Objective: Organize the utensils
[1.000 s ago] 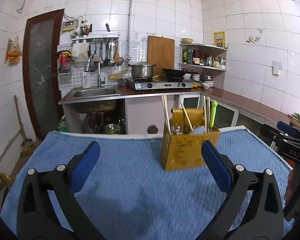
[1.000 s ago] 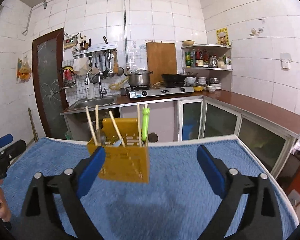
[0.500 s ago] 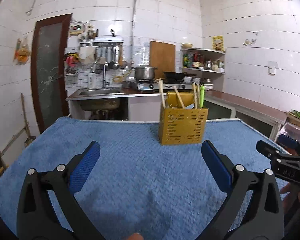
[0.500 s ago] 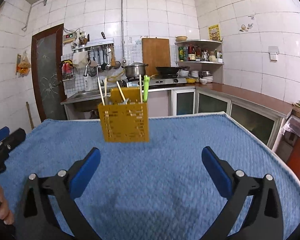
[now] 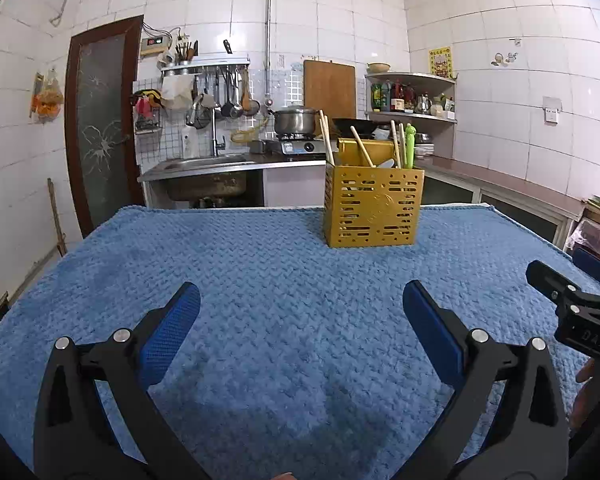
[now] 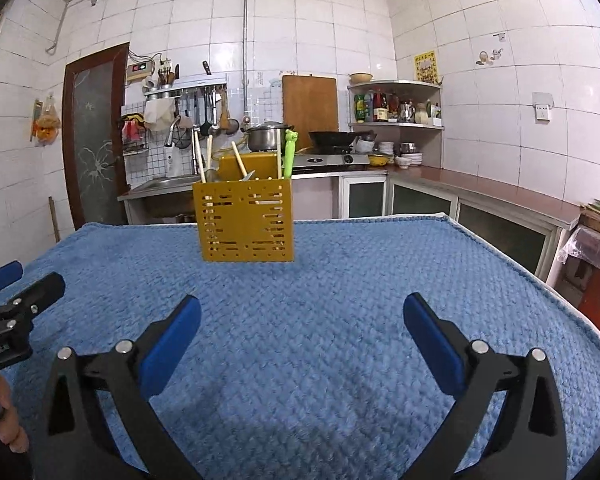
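Both grippers empty above blue cloth, utensil holder at far end.

Left wrist view: left gripper (image 5: 301, 308) jaws spread wide, blue textured pads, black frame; boxy yellow perforated utensil holder (image 5: 374, 210) stands upright on knobbly blue towel (image 5: 260, 280), wooden chopsticks (image 5: 325, 136) and green utensil (image 5: 409, 145) sticking up. Right wrist view: right gripper (image 6: 302, 312) jaws also spread, nothing pinched; holder ahead-left, well apart.

A home kitchen with white tiled walls. At the far side a steel sink (image 5: 204, 165) sits beside a gas stove (image 5: 296, 146) carrying a lidded pot (image 5: 295, 119). Ladles (image 5: 230, 96) hang above; a cutting board (image 5: 329, 88) leans behind; a far-right corner shelf (image 5: 414, 96) holds bottles.
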`<state>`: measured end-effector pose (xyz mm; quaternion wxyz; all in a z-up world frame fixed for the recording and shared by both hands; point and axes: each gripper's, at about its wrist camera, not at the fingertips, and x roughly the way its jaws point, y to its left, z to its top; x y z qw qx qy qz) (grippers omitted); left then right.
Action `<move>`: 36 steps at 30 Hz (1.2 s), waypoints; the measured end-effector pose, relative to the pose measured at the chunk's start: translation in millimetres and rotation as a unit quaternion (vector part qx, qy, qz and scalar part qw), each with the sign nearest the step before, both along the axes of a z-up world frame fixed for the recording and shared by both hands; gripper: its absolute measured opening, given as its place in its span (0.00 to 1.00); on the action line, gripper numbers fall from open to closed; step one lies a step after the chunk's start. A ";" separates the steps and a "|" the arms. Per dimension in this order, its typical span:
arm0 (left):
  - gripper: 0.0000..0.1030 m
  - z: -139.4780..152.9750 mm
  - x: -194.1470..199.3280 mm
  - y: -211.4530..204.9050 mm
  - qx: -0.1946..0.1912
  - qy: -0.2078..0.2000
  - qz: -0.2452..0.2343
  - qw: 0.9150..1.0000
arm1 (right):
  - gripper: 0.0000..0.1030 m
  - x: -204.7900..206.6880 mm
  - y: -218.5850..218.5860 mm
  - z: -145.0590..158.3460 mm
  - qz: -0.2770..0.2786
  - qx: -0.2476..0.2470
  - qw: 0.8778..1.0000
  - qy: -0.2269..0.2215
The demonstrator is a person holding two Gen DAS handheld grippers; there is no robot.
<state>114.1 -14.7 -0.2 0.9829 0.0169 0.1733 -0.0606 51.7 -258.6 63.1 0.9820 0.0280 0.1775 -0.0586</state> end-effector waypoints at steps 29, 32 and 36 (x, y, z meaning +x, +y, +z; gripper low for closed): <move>0.95 -6.5 -3.5 -7.6 0.017 -0.009 0.002 1.000 | 0.96 -6.8 11.5 -1.6 0.005 -0.016 1.000 -0.011; 0.95 -6.7 -3.8 -5.7 0.014 -0.011 0.013 1.000 | 0.96 -6.8 11.9 -1.7 0.005 -0.016 1.000 -0.010; 0.95 -6.7 -4.0 -4.1 0.014 -0.013 0.016 1.000 | 0.96 -6.7 12.1 -1.7 0.005 -0.017 1.000 -0.010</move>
